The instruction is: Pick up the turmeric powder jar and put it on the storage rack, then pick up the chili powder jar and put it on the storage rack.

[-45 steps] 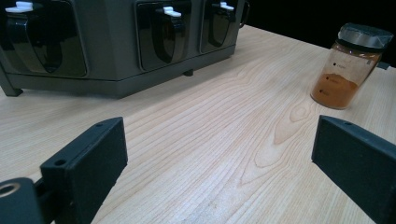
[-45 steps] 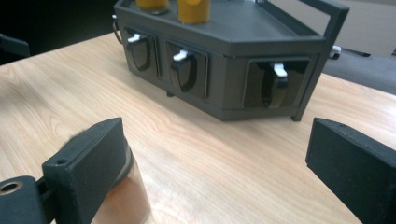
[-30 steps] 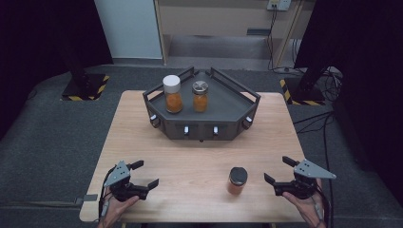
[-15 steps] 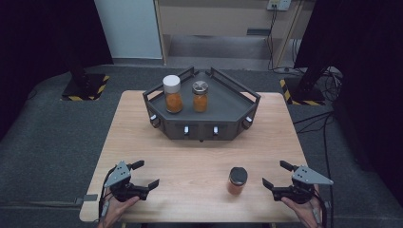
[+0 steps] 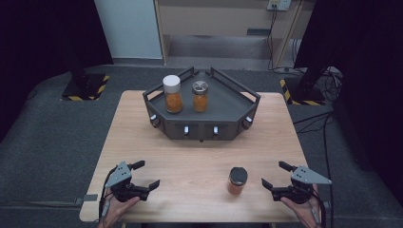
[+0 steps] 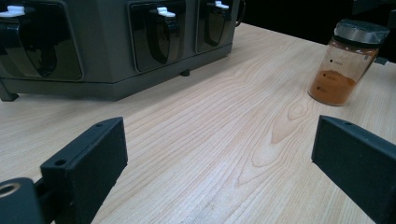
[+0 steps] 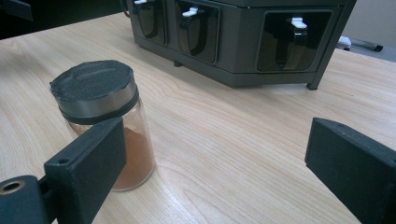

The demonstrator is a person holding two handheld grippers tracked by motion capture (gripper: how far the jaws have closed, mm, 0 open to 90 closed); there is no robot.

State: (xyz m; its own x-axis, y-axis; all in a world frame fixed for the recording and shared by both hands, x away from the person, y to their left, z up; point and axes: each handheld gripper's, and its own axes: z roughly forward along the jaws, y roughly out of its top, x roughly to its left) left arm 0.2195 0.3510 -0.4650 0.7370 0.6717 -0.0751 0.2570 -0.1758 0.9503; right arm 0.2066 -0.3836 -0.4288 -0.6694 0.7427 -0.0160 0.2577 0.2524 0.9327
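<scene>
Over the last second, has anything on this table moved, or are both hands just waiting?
Only the right gripper moved: it slid slightly toward the dark-lidded jar on the table, jaws open, touching nothing. The left gripper stayed open in place. The jar, the grey rack and the two jars standing on it kept their spots.

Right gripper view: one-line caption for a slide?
Open right gripper faces a dark-lidded spice jar standing on the wooden table, with the grey rack behind.
</scene>
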